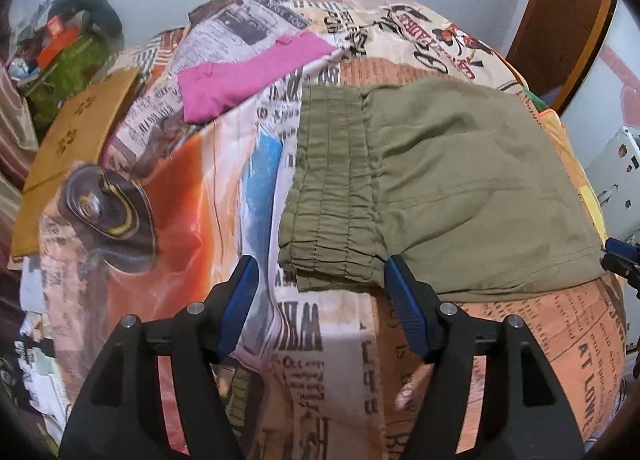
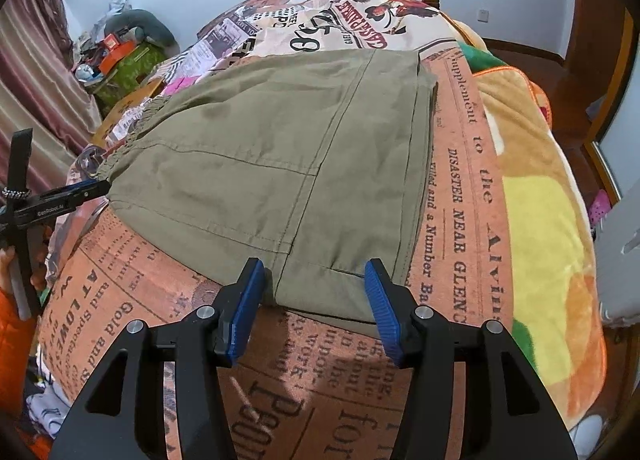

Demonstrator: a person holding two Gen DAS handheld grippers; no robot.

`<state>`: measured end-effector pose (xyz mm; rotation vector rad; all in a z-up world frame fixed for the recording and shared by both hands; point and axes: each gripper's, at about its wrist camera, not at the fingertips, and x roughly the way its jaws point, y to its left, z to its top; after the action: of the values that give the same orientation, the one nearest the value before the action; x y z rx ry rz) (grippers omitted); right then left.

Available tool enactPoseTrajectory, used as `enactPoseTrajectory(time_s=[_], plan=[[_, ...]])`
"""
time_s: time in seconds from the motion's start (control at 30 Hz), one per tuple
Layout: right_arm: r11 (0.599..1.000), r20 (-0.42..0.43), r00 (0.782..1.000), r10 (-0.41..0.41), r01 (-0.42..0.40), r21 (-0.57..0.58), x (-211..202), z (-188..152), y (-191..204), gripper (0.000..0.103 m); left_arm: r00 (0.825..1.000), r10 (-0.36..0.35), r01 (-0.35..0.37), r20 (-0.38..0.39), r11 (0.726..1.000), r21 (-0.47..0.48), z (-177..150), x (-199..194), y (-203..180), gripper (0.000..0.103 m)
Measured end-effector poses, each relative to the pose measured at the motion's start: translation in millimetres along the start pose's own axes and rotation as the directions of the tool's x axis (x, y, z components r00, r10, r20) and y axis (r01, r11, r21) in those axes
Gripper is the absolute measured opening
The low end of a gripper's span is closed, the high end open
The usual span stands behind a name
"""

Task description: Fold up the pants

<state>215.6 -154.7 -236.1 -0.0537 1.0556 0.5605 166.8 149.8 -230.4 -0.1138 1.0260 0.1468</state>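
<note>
Pants point(image 2: 280, 164) folded — both tools apart.

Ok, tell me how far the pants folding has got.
Done: the olive pants already lie flat on the bedspread as a compact stacked rectangle, layered edges showing at the far end. In hand: nothing is gripped; the left gripper stands open at the elastic waistband, the right gripper open at the near edge. Left: probably one more fold, judging by that placement.

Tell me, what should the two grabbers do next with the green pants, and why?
Probably close on the near edge. The left gripper stands open at the waistband corner of the pants, the right gripper open at the other end, nothing pinched yet.
</note>
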Motion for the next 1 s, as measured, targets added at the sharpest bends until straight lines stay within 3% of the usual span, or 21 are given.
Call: enactPoseTrajectory(time_s=[0.43,0.6,0.8,1.0], plan=[[0.997,0.135,0.988,-0.069,0.072,-0.014,-19.3,55.4,-15.1,0.051,0.994,0.038,-0.040,0.101,0.999,0.012,71.8,-17.5,-1.2,0.070],[0.996,0.164,0.983,-0.082,0.088,-0.027,-11.4,80.5,-24.9,0.051,0.991,0.051,-0.051,0.121,0.999,0.001,101.0,-5.7,-0.3,0.080],[0.996,0.156,0.984,-0.086,0.089,-0.009,16.3,110.5,-44.1,0.051,0.995,0.060,-0.058,0.083,0.998,-0.019,124.3,25.5,6.2,0.081],[0.998,0.131,0.989,-0.066,0.066,0.006,51.1,138.3,-58.9,0.051,1.000,0.024,-0.024,0.002,0.999,-0.043,144.2,64.1,12.9,0.081]])
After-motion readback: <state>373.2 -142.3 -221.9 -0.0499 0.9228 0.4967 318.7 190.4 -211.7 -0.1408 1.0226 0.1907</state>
